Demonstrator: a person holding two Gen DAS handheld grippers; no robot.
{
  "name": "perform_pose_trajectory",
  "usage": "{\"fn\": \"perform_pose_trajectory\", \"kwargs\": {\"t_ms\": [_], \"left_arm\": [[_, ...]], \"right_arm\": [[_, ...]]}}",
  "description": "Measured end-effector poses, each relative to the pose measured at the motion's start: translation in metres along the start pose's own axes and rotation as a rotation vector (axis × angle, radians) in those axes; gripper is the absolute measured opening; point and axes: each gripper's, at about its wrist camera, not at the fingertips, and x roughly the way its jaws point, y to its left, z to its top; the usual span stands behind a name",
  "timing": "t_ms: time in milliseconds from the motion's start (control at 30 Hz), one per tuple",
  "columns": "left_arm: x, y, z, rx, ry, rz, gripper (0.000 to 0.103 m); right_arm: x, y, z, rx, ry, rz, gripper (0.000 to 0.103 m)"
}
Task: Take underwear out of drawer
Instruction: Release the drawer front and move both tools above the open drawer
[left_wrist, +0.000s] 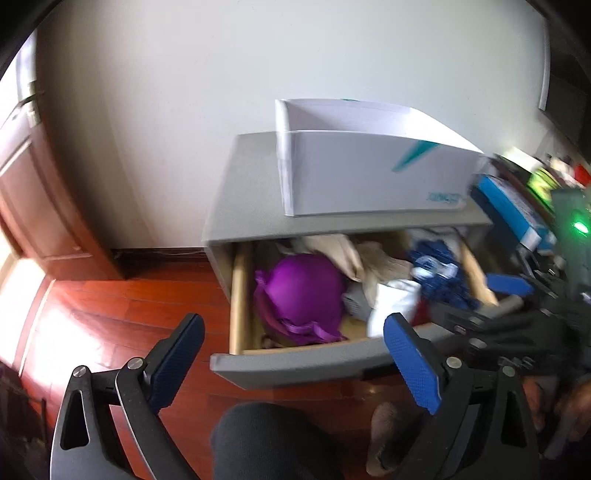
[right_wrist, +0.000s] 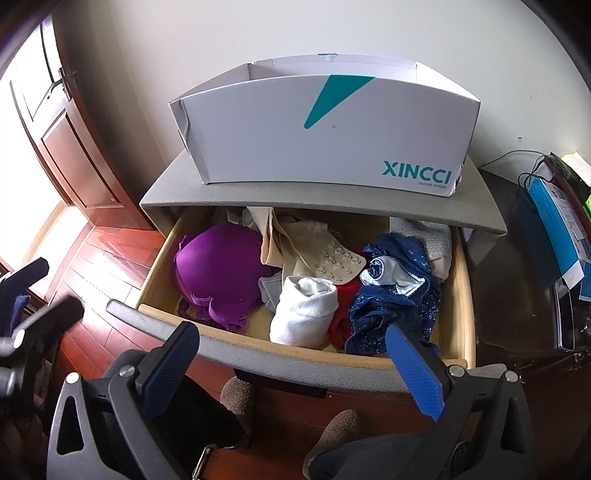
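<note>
The grey cabinet's drawer (right_wrist: 280, 363) stands pulled open, full of underwear: a purple bra (right_wrist: 218, 269), a beige garment with hooks (right_wrist: 303, 243), a white rolled piece (right_wrist: 304, 314), a red piece (right_wrist: 345, 306) and blue lace underwear (right_wrist: 395, 299). The drawer (left_wrist: 295, 363) and purple bra (left_wrist: 301, 291) also show in the left wrist view. My right gripper (right_wrist: 291, 343) is open and empty, just above the drawer's front edge. My left gripper (left_wrist: 293, 332) is open and empty, in front of the drawer, left of my right gripper (left_wrist: 480, 295).
An open white XINCCI box (right_wrist: 325, 144) sits on the cabinet top (right_wrist: 173, 188). A dark side table (right_wrist: 517, 295) with a blue box (right_wrist: 557, 225) stands at the right. A wooden door (right_wrist: 62, 140) is at the left. Red wooden floor (left_wrist: 110, 314) lies below.
</note>
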Motion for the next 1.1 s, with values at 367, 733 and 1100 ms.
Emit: {"fn": "perform_pose_trajectory", "kwargs": {"t_ms": [367,733,1100], "left_arm": [[0.009,0.032,0.002,-0.302,-0.077,-0.051,0.095],[0.041,0.011,-0.003,-0.300,0.019,-0.111,0.066],[0.061,0.023,-0.002,-0.348,0.050,0.032,0.090]], "right_arm": [[-0.002,0.000,-0.003,0.005,-0.002,0.015,0.103],[-0.008,-0.009,-0.004,0.023,-0.024,0.025,0.103],[-0.009,-0.016,-0.007,0.042,-0.024,0.038,0.103]]}}
